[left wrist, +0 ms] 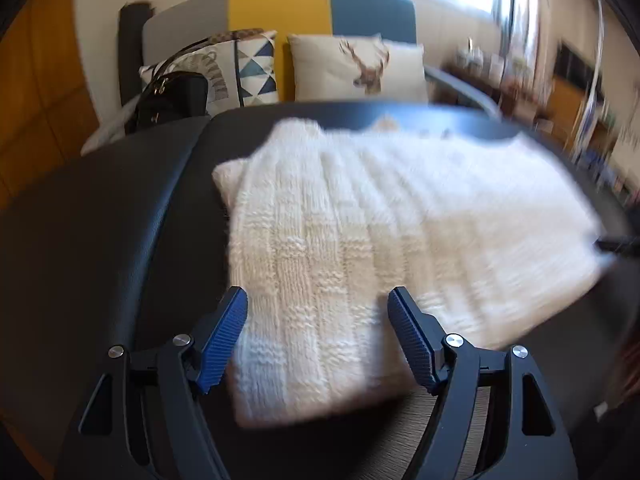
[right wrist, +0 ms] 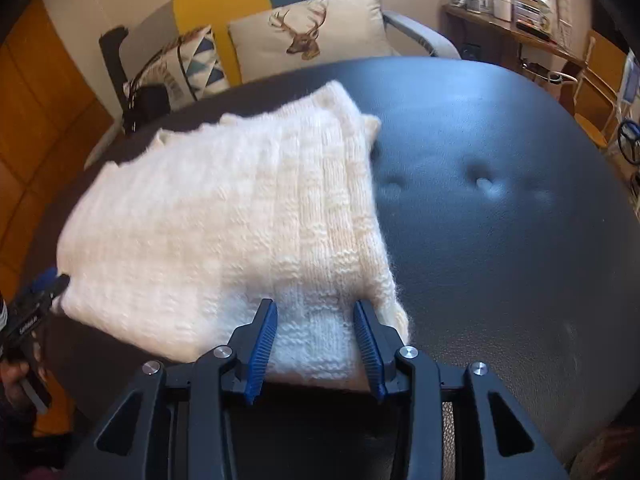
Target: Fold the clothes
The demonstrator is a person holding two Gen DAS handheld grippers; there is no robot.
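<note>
Right wrist: one sweater (right wrist: 224, 216) | two cushions | right jaws clamping sweater | left jaws apart

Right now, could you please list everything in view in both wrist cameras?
knitted garment: one, white, folded on the dark surface, between the fingers of both grippers
padded surface: one, black, tufted, under the garment
sofa: one, grey, yellow and blue panels, behind the surface
deer cushion: one, cream, on the sofa
triangle cushion: one, white and blue, left of the deer cushion
handbag: one, black, on the sofa's left end
shelf: one, wooden, cluttered, far right
left gripper: one, black with blue fingers, wide apart around the garment's near corner
right gripper: one, same colours, fingers flanking the garment's edge; whether they press it is unclear
hand: one, holding the left gripper
</note>
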